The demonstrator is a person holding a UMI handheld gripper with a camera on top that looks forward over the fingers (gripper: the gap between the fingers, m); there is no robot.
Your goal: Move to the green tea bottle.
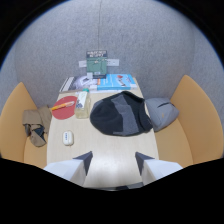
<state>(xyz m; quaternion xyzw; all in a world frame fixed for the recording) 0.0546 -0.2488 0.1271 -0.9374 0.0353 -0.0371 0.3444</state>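
I judge the approach barely begun: the bottle [82, 104] stands upright on the far left part of the counter [107, 145], well beyond my gripper [113, 162], whose jaws are open with only bare counter between them. Everything of the move is left to do, forward and a little to the left.

Going left to right: on the left bench [14, 120] lies a crumpled brownish cloth [34, 126] (a bag or a garment, I cannot tell which). On the counter near the left edge sits a small white thing [68, 137], perhaps a mouse, on the near-left side of my line to the bottle. Beyond it is a red plate [64, 108] with an orange stick [60, 106] across it, touching or just beside the bottle's left. Right of the bottle a big black cloth heap [119, 115] covers the middle of the counter, close enough that I would keep the right jaw clear of it. A grey bundle [161, 111] lies further right. At the far end are papers [116, 81] and a small stand [97, 62].
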